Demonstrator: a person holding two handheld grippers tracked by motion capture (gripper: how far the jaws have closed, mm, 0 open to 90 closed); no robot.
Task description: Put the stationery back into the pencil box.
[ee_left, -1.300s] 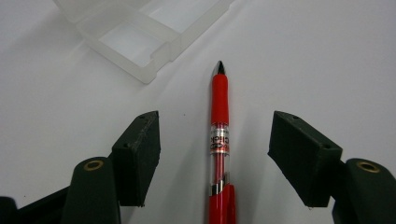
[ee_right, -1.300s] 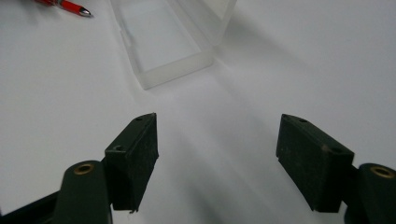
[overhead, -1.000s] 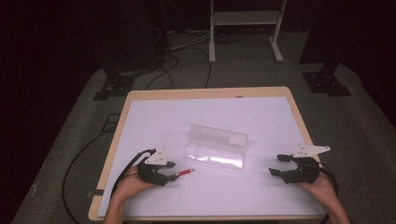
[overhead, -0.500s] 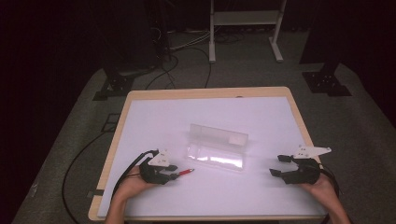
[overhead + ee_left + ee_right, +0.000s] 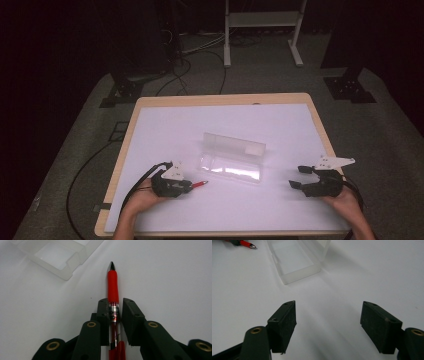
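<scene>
Red pen lies clamped lengthwise in the left claw, tip protruding; right claw gapes wide, holding nothing.

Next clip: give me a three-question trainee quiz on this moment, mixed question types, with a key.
1. True or false: the left tongs are shut on the red pen.
2. The right tongs are: A) shut on the pen, B) open and holding nothing, C) gripping the case.
3. Fill in: the clear plastic case lies with its lid ____.

Key
1. True; the jaws clamp the barrel, the tip pointing forward over the white table.
2. B.
3. Open.
</scene>
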